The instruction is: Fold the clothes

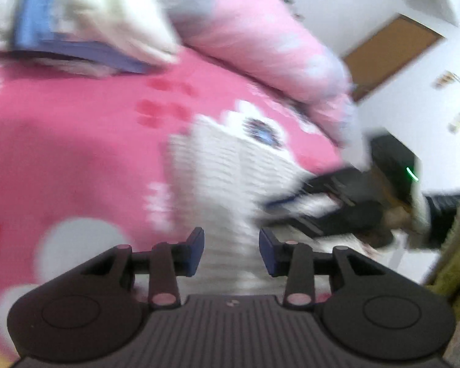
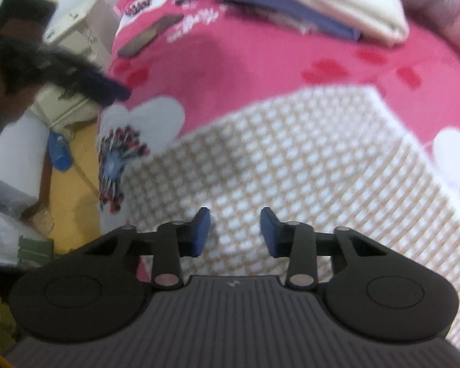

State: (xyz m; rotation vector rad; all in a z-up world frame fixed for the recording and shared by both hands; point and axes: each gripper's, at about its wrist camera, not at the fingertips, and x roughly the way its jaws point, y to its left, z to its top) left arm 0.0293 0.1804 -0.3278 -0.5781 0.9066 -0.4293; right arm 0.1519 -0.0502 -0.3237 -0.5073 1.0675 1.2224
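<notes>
A white and beige checked cloth [image 2: 291, 159] lies folded into a rectangle on the pink bedspread [image 2: 245, 61]. My right gripper [image 2: 235, 233] hangs just above its near part. The blue pads [image 2: 202, 233] stand apart and press on nothing, so it is open. In the left wrist view the same cloth [image 1: 217, 178] is blurred and narrows toward my left gripper [image 1: 231, 253]. Its jaws stand apart with cloth showing in the gap, and no pad visibly presses on it. The right gripper's black body [image 1: 389, 165], with a green light, shows at the cloth's right edge.
A stack of folded cream and blue clothes [image 2: 316, 3] sits at the far side of the bed, beside a pink quilt [image 1: 260, 40]. A dark flat object [image 2: 150, 35] lies on the bedspread. Left of the bed are a yellow floor [image 2: 70, 184] and white furniture [image 2: 76, 24].
</notes>
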